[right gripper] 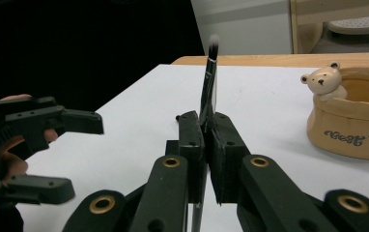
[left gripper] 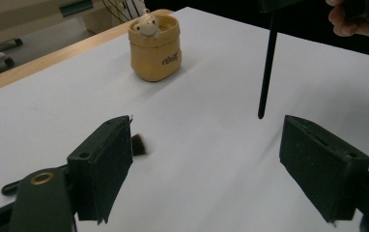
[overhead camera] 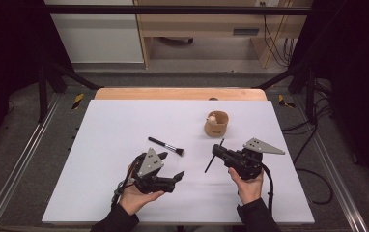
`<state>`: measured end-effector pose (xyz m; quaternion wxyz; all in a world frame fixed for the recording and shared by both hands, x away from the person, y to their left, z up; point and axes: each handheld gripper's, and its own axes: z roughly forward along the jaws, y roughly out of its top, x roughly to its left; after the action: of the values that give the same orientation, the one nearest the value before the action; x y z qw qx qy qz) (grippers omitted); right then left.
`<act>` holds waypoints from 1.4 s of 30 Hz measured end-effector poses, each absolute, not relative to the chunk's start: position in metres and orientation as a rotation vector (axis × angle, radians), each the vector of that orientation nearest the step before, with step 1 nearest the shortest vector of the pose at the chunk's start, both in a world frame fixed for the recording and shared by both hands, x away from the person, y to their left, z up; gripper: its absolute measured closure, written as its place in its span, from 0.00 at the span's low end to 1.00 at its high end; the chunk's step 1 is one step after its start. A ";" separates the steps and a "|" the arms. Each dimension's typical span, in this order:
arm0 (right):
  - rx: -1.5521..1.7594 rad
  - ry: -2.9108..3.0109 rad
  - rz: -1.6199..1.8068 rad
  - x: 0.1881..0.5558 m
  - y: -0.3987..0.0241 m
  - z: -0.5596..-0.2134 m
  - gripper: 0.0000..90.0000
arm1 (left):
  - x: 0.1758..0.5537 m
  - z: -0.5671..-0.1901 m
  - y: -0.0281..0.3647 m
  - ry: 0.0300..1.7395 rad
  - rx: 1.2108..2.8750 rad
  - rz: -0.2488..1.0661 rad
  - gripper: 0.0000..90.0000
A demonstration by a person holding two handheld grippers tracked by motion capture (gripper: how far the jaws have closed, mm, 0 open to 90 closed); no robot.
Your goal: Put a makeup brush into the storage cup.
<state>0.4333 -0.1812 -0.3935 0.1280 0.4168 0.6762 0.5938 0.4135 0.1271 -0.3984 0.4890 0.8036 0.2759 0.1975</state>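
Note:
My left gripper (overhead camera: 172,165) (left gripper: 211,164) stands open just above the white mat, with nothing between its jaws. A black makeup brush (overhead camera: 165,145) lies flat on the mat right behind it; its dark bristles (left gripper: 139,144) peek out beside the left jaw. My right gripper (overhead camera: 216,151) (right gripper: 205,128) is shut on a second, thin black brush (overhead camera: 209,165) (right gripper: 210,82) at mid-handle. That brush stands steeply, pale bristle tip up and handle end (left gripper: 264,96) hanging just over the mat. A tan bear cup (overhead camera: 216,123) (left gripper: 154,46) (right gripper: 351,121) stands upright behind the right gripper.
The white mat (overhead camera: 110,125) covers most of the wooden table (overhead camera: 124,93). Metal rails and black cables run along both sides of the table. In the right gripper view the left gripper (right gripper: 71,154) shows at the left, held by a hand.

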 end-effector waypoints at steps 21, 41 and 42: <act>1.172 1.936 1.643 0.434 -0.193 -0.386 0.94 | 0.410 -0.397 0.207 0.771 1.891 0.590 0.16; 1.157 1.913 1.585 0.448 -0.192 -0.374 0.94 | 0.402 -0.415 0.264 0.843 1.859 0.632 0.13; 1.160 1.909 1.584 0.449 -0.192 -0.373 0.94 | 0.402 -0.416 0.265 0.849 1.857 0.636 0.13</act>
<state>0.4491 -0.1918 -0.3735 0.2002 0.4150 0.6829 0.5669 0.4024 0.2653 -0.4163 0.4807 0.7615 0.3480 0.2606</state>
